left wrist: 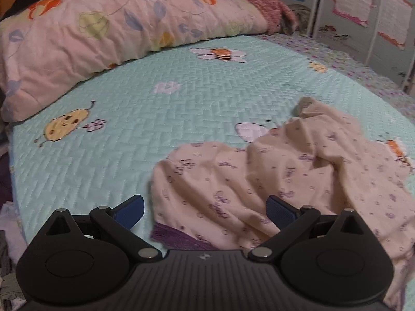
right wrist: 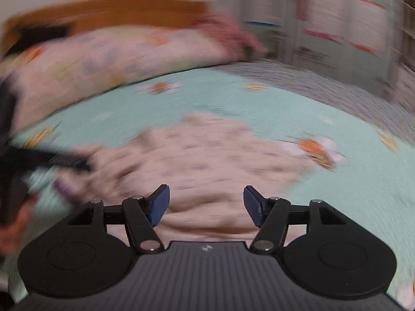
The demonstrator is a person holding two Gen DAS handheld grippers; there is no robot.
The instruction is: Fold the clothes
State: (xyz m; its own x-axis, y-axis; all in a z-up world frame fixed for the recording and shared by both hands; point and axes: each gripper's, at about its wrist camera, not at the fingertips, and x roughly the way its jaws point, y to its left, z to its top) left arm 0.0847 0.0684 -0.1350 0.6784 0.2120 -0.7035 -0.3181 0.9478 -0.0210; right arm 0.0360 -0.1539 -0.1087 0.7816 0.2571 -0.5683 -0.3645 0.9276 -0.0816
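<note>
A bed [left wrist: 129,108] covered in a mint green quilted spread printed with cartoon bees and flowers fills both views. A crumpled pale pink garment [left wrist: 298,176] with small purple prints lies on the near right part of the bed, a purple edge [left wrist: 176,235] showing at its near left corner. The left tongs [left wrist: 205,210] stand wide apart just above the garment's near left edge, gripping nothing. In the blurred right wrist view, the right tongs [right wrist: 206,204] are also spread apart and empty over the near part of the garment [right wrist: 207,150]. A large pink floral pillow [left wrist: 103,33] lies along the far left side of the bed, with a reddish knitted bundle [left wrist: 259,2] at its far right end.
</note>
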